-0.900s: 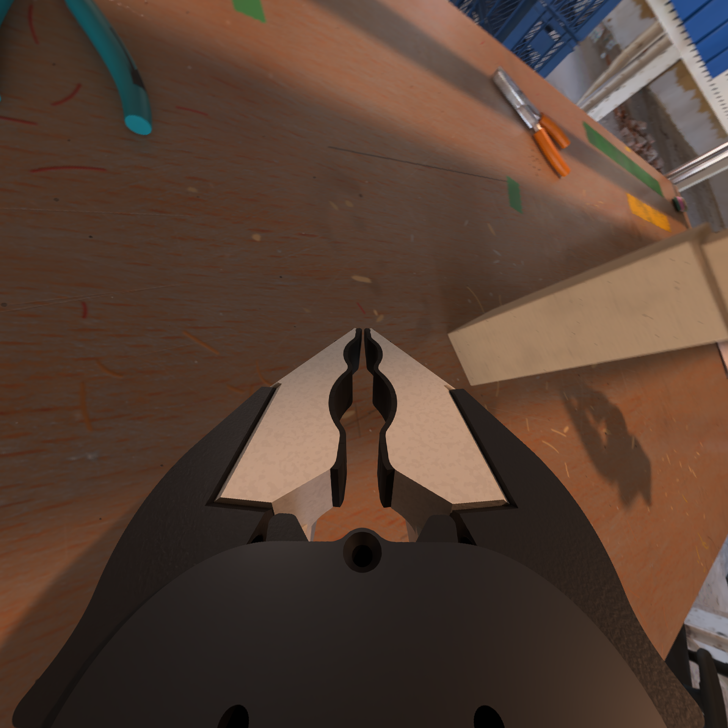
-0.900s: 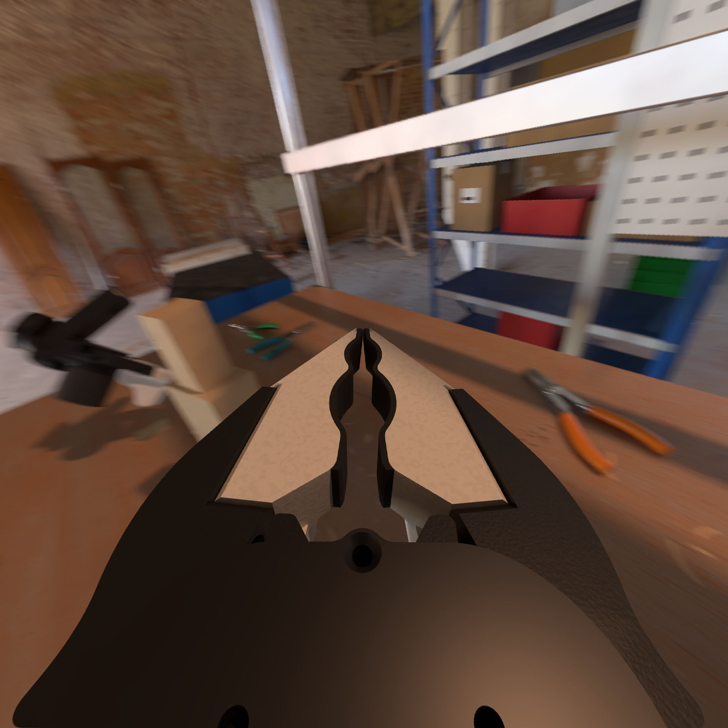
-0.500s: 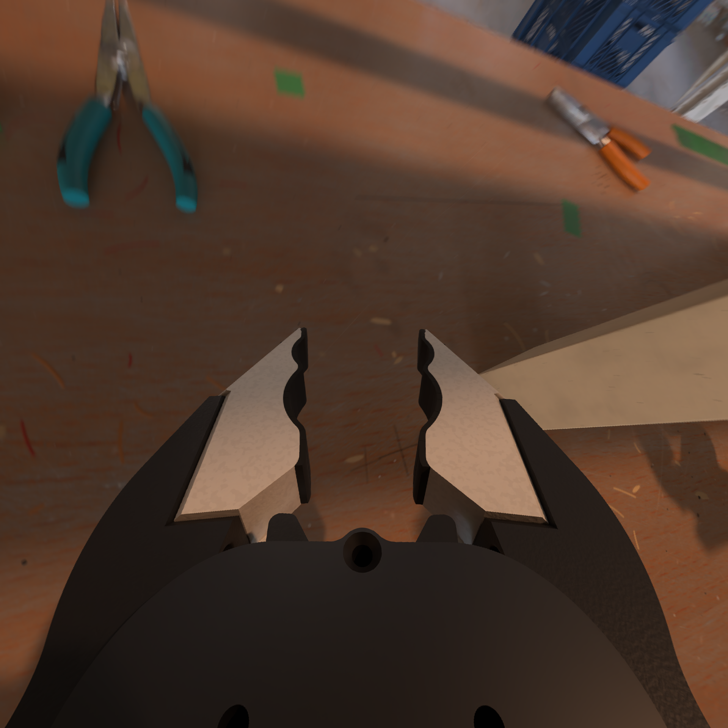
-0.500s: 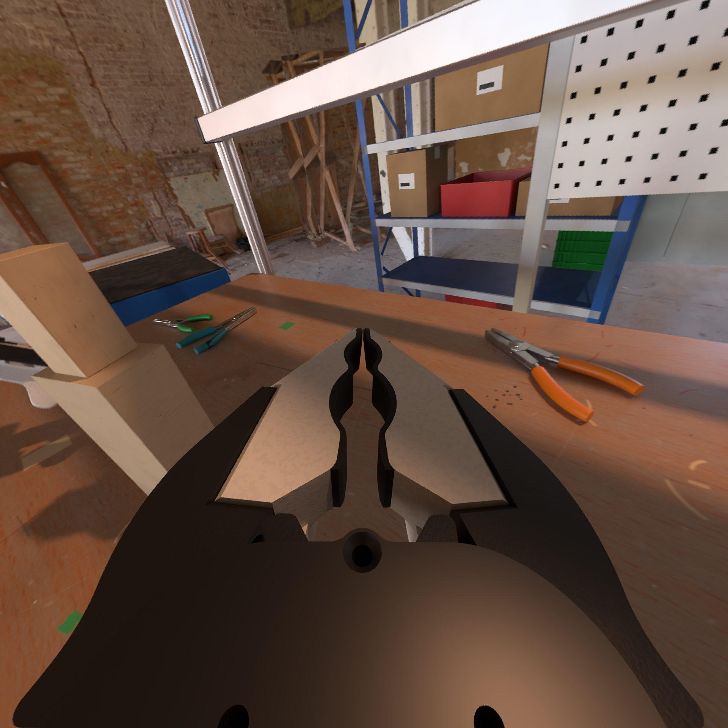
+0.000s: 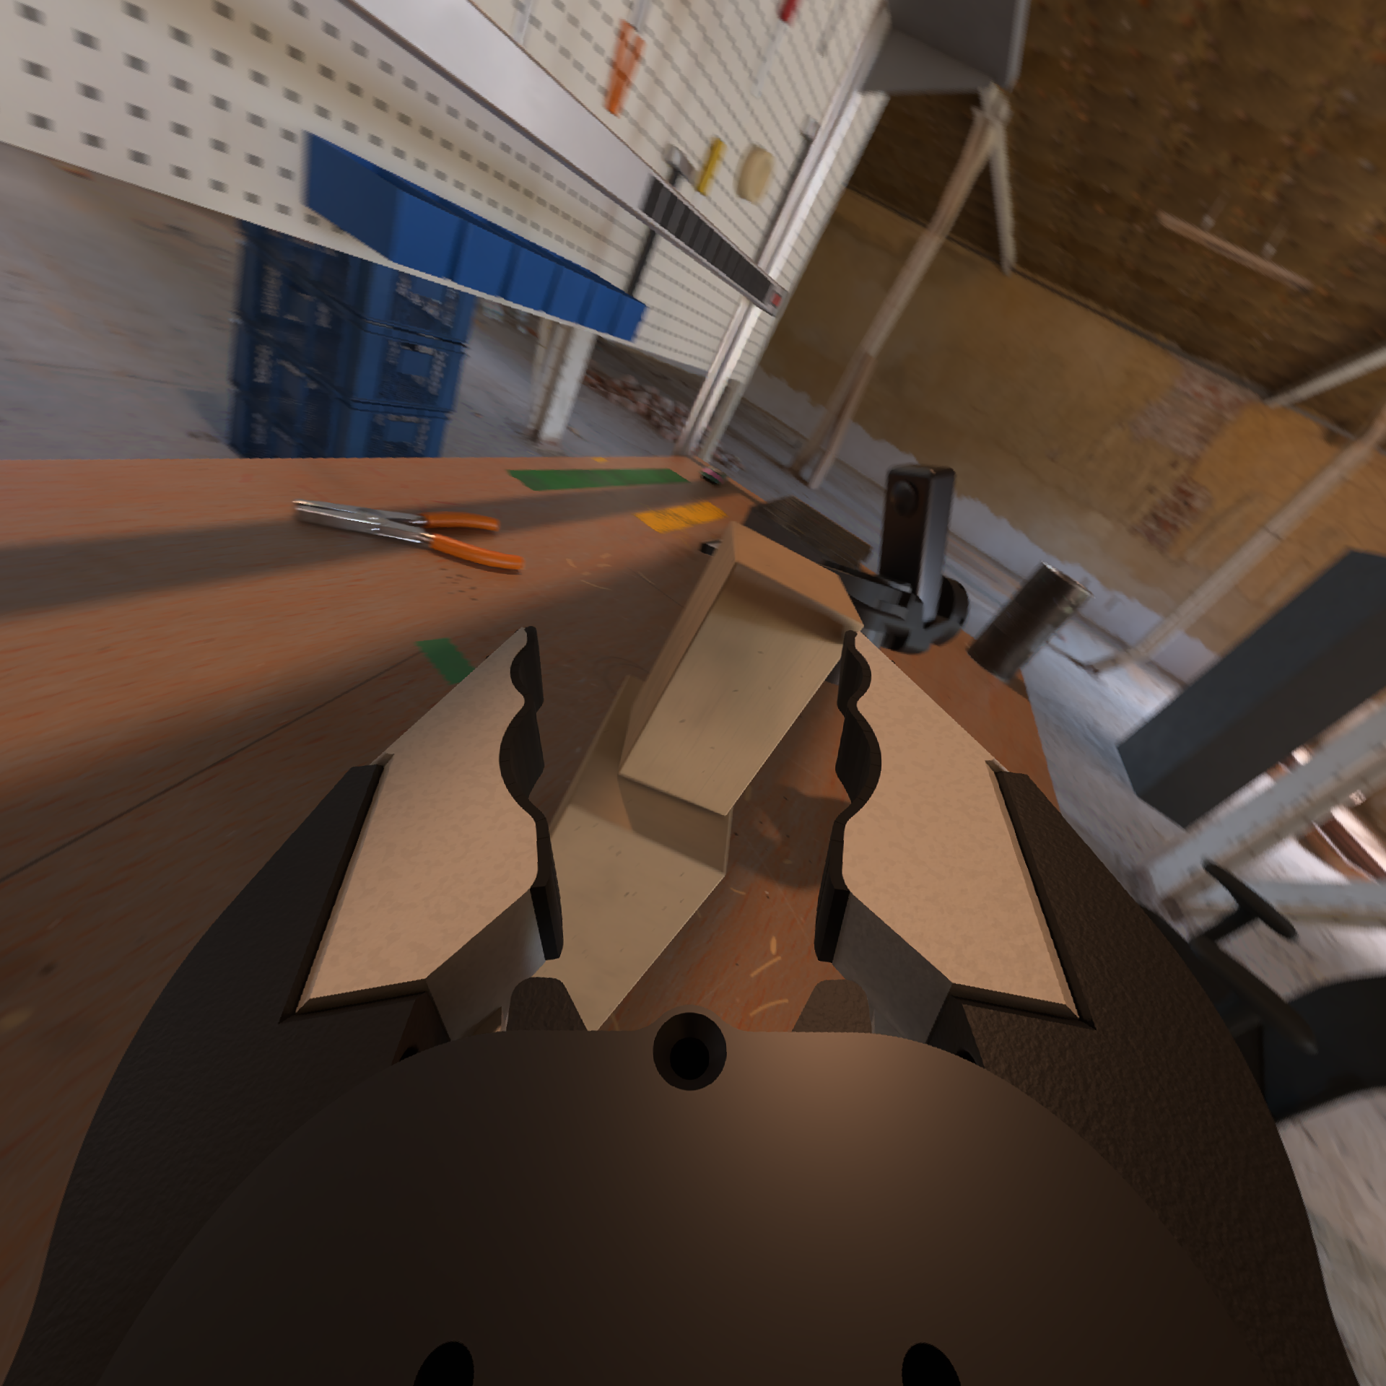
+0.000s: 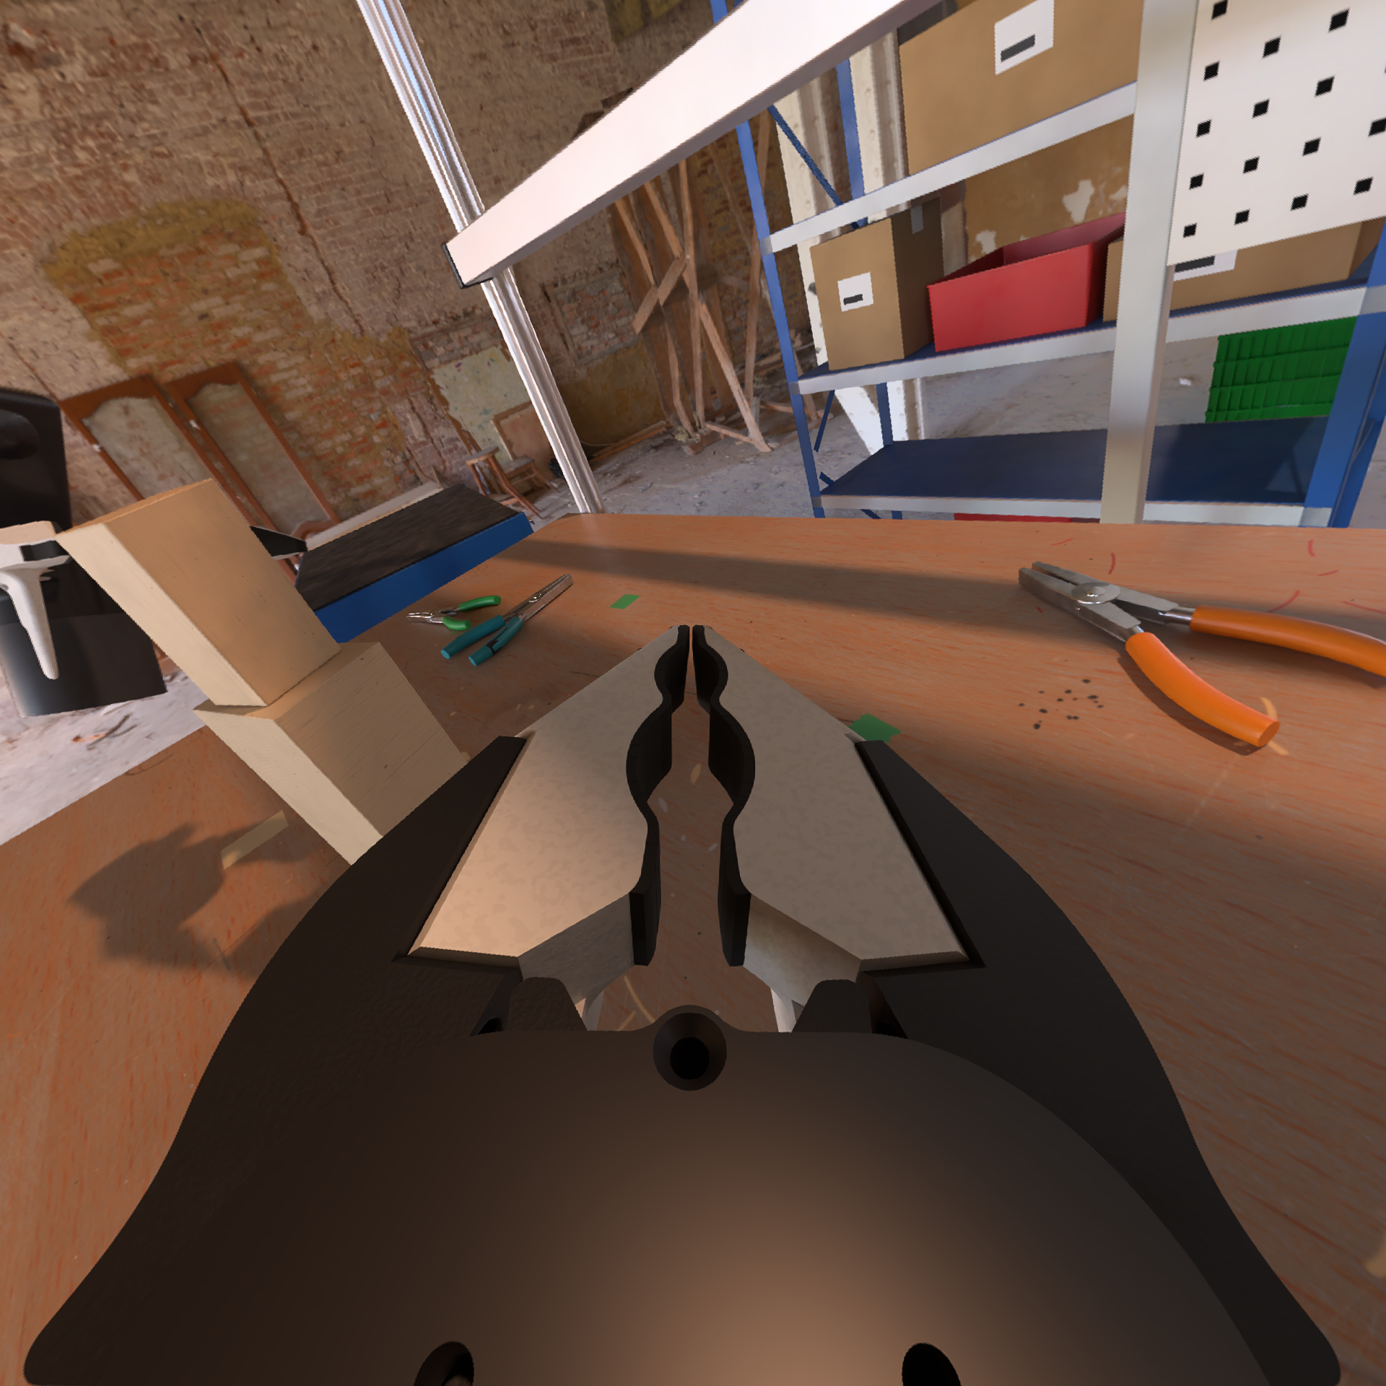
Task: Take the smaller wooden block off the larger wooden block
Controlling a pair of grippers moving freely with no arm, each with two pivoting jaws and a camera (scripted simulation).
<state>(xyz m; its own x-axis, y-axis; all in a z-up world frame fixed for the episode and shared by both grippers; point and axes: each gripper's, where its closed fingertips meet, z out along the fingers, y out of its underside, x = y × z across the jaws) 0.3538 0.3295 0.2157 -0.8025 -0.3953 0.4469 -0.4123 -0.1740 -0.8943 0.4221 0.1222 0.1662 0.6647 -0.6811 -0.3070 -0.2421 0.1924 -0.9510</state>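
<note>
The smaller wooden block (image 5: 720, 705) stands tilted on the larger wooden block (image 5: 622, 877) on the workbench. My left gripper (image 5: 690, 639) is open wide, and the smaller block lies between its fingers without clear contact. In the right wrist view the smaller block (image 6: 187, 592) sits on the larger block (image 6: 337, 742) at the left, with the left gripper's fingers (image 6: 30, 600) on either side of it. My right gripper (image 6: 690, 634) is shut and empty, low over the table to the right of the blocks. It also shows in the left wrist view (image 5: 907, 600) beyond the blocks.
Orange-handled pliers (image 6: 1185, 645) lie to the right of the right gripper; they also show in the left wrist view (image 5: 420, 529). Teal and green pliers (image 6: 487, 622) lie behind the blocks. A dark cylinder (image 5: 1031, 630) stands near the table edge. Shelving (image 6: 1050, 337) stands beyond the bench.
My left gripper opened from shut and swung from looking down at the table to facing the blocks, now straddling the smaller block. My right gripper stayed shut and shifted only slightly.
</note>
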